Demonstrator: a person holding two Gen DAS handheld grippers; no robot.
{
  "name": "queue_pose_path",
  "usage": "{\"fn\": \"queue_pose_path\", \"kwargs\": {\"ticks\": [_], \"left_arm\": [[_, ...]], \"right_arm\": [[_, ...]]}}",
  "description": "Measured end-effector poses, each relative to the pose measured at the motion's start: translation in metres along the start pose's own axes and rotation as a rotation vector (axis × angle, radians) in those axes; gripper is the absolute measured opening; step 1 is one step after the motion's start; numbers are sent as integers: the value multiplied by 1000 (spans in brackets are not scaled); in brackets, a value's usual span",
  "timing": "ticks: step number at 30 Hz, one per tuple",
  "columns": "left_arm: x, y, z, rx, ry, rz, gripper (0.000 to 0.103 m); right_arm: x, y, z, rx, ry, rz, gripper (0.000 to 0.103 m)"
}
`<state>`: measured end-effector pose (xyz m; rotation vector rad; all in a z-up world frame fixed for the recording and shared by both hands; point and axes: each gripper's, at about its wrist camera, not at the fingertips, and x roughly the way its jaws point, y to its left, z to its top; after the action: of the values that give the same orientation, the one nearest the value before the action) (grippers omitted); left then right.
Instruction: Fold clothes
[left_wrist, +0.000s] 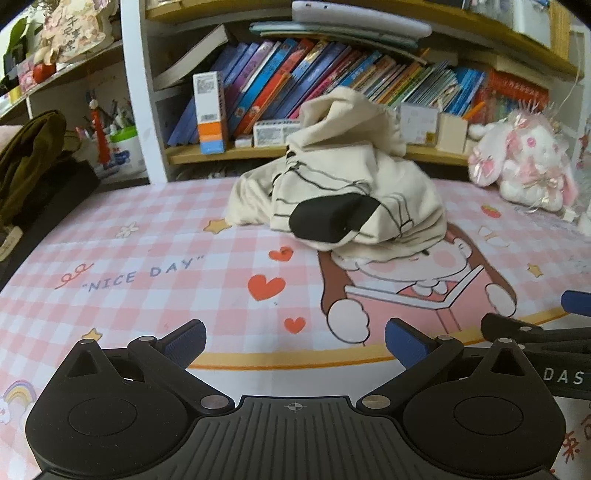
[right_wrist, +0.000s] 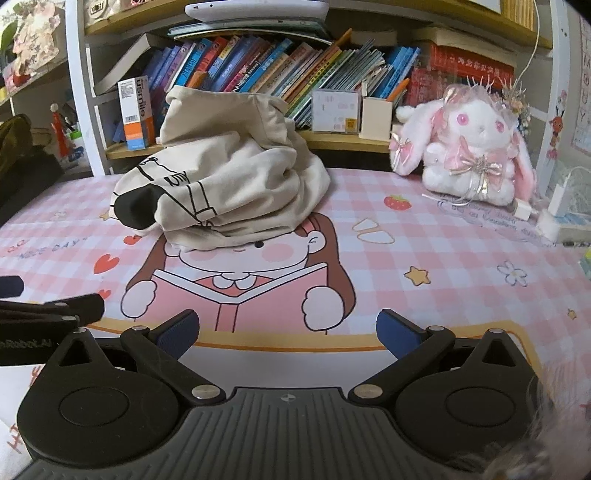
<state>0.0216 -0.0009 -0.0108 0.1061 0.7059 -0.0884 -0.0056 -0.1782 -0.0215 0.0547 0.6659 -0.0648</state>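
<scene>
At the mat's (left_wrist: 147, 236) near edge the left gripper (left_wrist: 295, 341) is held low, fingers spread wide, nothing between them. The garment (left_wrist: 343, 184) is heaped in a crumpled mound toward the mat's far edge, near the middle, below the bookshelf (left_wrist: 332, 151). The right gripper (right_wrist: 288, 328) is likewise spread and empty. An unfolded state is shown; reaching the heap and spreading it flat is judged necessary.

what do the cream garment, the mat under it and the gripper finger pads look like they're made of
Cream garment: soft matte woven or knit fabric, likely cotton; it slumps in deep, soft folds.
Mat: smooth printed sheet, perhaps rubber or coated fabric; it lies flat with a faint sheen.
Finger pads: blue, finely textured, probably rubber; the arms holding them look like matte black plastic.
</scene>
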Motion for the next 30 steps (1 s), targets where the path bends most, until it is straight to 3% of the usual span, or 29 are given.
{"fn": "queue_pose_path", "kwargs": {"ticks": [10, 17, 22, 30], "left_arm": [[2, 10, 8, 37, -23, -20, 103], [11, 17, 16, 65, -8, -77, 103], [19, 25, 25, 69, -16, -130, 103], [38, 33, 43, 63, 11, -164, 103]], "right_arm": [[3, 8, 4, 22, 53, 1, 103], [7, 22, 9, -19, 76, -57, 103], [4, 15, 12, 21, 40, 19, 103], [3, 21, 22, 34, 25, 6, 103]]}}
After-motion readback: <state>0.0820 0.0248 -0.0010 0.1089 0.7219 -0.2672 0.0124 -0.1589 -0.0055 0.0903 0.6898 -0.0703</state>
